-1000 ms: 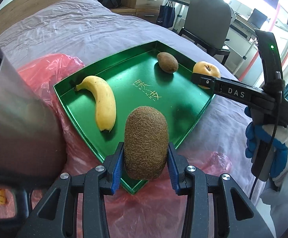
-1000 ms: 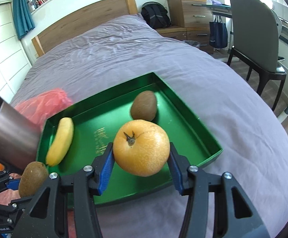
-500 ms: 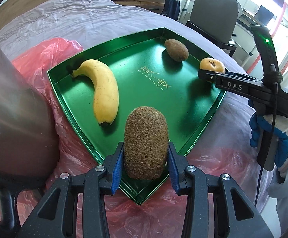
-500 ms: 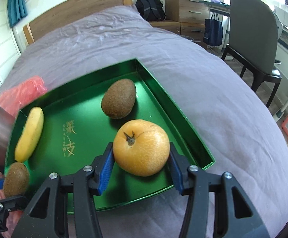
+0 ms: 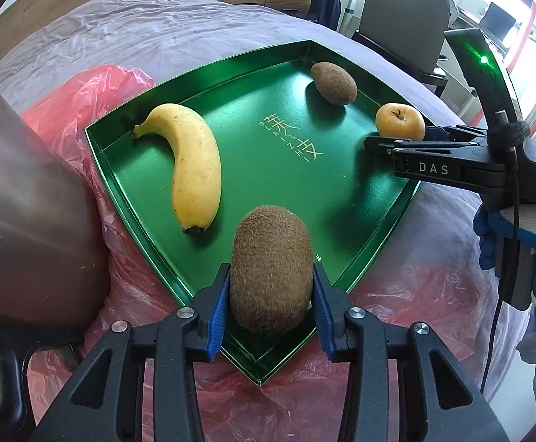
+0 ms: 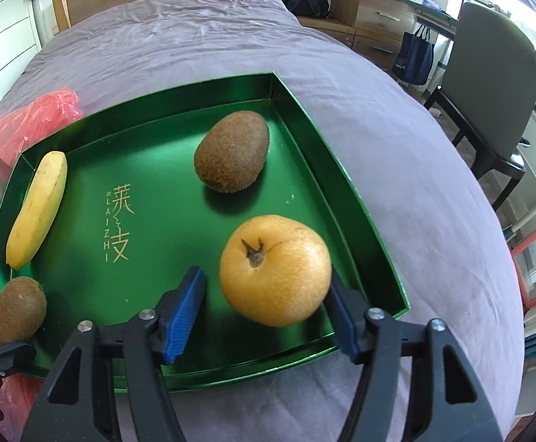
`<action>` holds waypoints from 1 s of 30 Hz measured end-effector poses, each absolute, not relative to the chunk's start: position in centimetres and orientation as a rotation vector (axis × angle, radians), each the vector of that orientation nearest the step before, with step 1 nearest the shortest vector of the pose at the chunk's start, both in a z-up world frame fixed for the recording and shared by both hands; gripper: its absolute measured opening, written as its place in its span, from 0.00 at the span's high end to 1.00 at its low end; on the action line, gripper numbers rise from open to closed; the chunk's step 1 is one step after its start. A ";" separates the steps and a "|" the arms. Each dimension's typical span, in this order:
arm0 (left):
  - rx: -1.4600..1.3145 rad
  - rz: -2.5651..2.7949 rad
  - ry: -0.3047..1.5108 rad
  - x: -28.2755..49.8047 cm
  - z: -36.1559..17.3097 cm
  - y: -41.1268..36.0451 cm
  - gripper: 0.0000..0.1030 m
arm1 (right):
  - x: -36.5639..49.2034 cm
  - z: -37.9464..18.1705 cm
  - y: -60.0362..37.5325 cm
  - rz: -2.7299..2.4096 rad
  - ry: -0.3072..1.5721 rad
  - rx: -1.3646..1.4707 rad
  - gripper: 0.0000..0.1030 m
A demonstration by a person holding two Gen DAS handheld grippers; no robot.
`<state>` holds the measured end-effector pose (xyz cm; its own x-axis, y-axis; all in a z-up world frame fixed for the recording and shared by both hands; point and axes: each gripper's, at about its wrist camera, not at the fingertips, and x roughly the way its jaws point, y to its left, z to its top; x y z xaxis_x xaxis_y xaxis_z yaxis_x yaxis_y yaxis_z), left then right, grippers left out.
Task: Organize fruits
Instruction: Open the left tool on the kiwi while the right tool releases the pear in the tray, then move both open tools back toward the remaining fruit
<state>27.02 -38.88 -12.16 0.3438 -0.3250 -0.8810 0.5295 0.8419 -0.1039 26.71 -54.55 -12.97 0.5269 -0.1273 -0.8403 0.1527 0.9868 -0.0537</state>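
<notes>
The left gripper (image 5: 271,296) is clamping a fuzzy brown kiwi (image 5: 271,269) between its blue pads, the fruit's long axis running away from the camera, over the near corner of the green tray (image 5: 231,73). The right gripper (image 6: 264,307) is standing with its fingers spread wide; the round, yellow-orange, speckled pear (image 6: 275,269) is sitting between them on the tray floor near the right wall, stem end up, close against the right pad and apart from the left one. A second kiwi (image 6: 232,155) is lying toward the tray's far corner, its long axis slanting from near left to far right. A banana (image 5: 194,164) is resting along the left side, stem pointing far left. Red plastic (image 5: 83,88) is lying under the tray on the purple bedspread (image 6: 194,37).
</notes>
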 end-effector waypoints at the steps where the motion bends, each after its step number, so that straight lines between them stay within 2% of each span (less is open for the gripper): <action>1: 0.219 -0.555 1.087 27.0 -12.1 -38.9 0.64 | 26.8 -13.0 -54.4 -0.169 1.007 0.029 0.27; 2: 0.224 -0.552 1.085 27.0 -12.0 -39.0 0.62 | 26.9 -12.9 -54.4 -0.171 1.014 0.030 0.23; 3: 0.232 -0.549 1.080 27.0 -11.9 -39.1 0.55 | 27.0 -12.8 -54.2 -0.173 1.020 0.029 0.21; 6: 0.250 -0.537 1.063 27.0 -11.3 -39.1 0.45 | 27.1 -12.5 -53.9 -0.179 1.031 0.027 0.18; 9: 0.245 -0.537 1.047 26.6 -10.3 -39.0 0.42 | 26.7 -11.7 -53.6 -0.180 1.016 0.032 0.09; 20: 0.269 -0.581 0.984 22.6 -5.7 -38.2 0.38 | 22.5 -6.5 -52.8 -0.200 0.925 0.057 0.06; 22: 0.290 -0.587 0.957 21.2 -4.7 -37.8 0.38 | 21.5 -5.6 -52.7 -0.201 0.901 0.076 0.01; 26: 0.314 -0.597 0.930 18.8 -3.2 -36.8 0.36 | 18.4 -3.6 -51.8 -0.193 0.848 0.116 0.00; 30: 0.331 -0.608 0.908 16.3 -2.1 -35.5 0.30 | 15.4 -2.0 -50.2 -0.178 0.809 0.119 0.00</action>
<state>16.28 -35.51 -2.12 0.4656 -0.3494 -0.8131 0.6186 0.7855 0.0167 15.44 -50.17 -2.03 0.6763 -0.1126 -0.7280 0.2031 0.9784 0.0374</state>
